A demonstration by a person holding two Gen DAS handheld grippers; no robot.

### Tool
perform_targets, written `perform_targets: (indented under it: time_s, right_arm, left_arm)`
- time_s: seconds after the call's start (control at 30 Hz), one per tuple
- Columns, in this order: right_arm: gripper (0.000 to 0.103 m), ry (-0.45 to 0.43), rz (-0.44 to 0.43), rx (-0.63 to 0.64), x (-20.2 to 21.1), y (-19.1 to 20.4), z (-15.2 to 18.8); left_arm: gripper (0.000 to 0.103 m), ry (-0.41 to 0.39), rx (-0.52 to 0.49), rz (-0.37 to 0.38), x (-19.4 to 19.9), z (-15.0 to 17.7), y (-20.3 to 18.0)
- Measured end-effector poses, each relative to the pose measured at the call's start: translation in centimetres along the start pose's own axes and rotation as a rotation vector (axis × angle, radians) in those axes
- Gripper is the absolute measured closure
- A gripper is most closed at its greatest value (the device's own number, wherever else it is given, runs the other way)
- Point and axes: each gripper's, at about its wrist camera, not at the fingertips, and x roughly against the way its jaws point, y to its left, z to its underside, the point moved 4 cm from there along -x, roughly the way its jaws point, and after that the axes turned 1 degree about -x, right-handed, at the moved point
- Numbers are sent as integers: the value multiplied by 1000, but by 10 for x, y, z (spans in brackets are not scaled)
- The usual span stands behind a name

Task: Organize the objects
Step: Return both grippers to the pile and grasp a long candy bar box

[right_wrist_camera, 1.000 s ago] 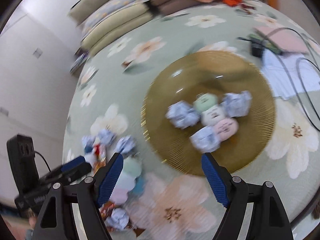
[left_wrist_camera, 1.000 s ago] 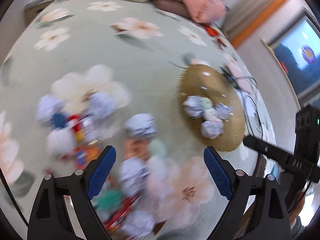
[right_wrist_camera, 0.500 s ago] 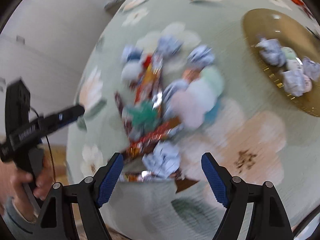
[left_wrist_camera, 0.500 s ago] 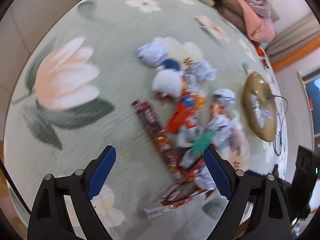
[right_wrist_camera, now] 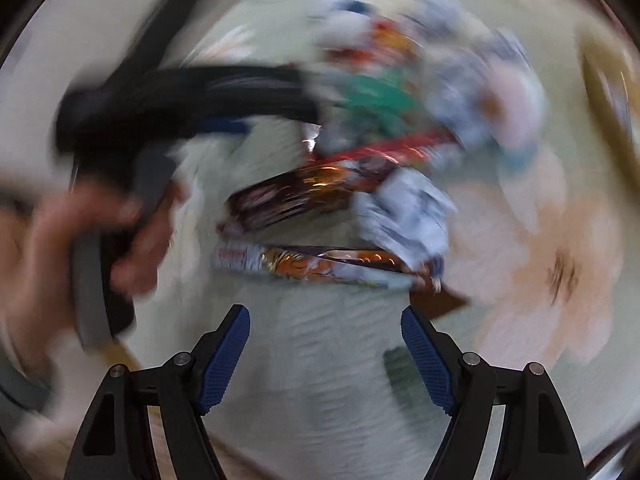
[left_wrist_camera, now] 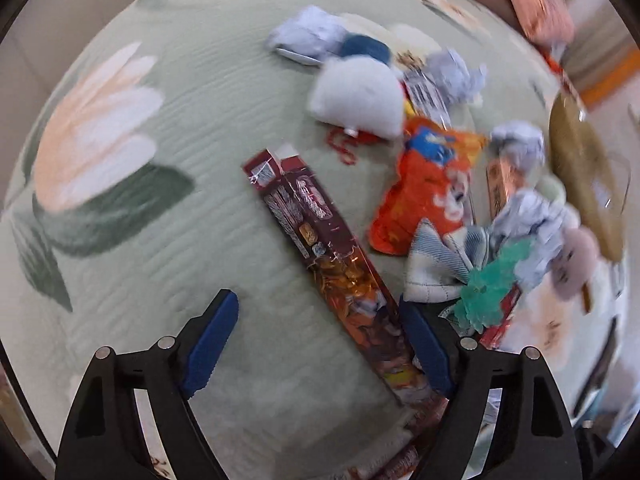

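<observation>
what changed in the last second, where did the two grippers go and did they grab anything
Both grippers swung away from the gold plate to the snack pile. The left gripper dropped over the long dark red packet, jaws closing, pads not yet on it. The right gripper hangs open and empty. The pile and plate stayed put.

I see the left gripper [left_wrist_camera: 320, 346] pointing steeply down, its blue pads wide apart and the jaws closing, with neither pad pressing on anything. The right gripper [right_wrist_camera: 326, 354] also points steeply down, jaws spread wide with only bare surface between the pads. In the right wrist view, heavily blurred, I make out the left hand [right_wrist_camera: 80, 240] wrapped around the grey handle of its gripper, at the left of the frame.
</observation>
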Motion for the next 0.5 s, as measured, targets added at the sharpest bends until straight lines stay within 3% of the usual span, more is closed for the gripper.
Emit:
perform_targets:
  time_s: [0.13,0.2,0.33,0.4,0.43,0.5]
  right_arm:
    - [29,-17,155,332,-23,37,2]
    - [30,-28,174,402,-31,43,0]
    - [30,-36,256,540,-46,47,-2]
    - [31,-11,253,552,-54,46,-5]
    - [34,-5,236,540,-54,45,-6]
    - [56,44,161,480,-53,40,-7]
  left_arm:
    - [28,-16,-86,-22,1,4,-5]
    - [47,-32,-107,2,8,7,4]
    - [63,-11,-88,71,16,8,26]
    - [69,-7,-113,32,20,9,37]
    - [69,-9,-130,-2,22,8,41]
    - [69,-5,-149,-42,25,8,51]
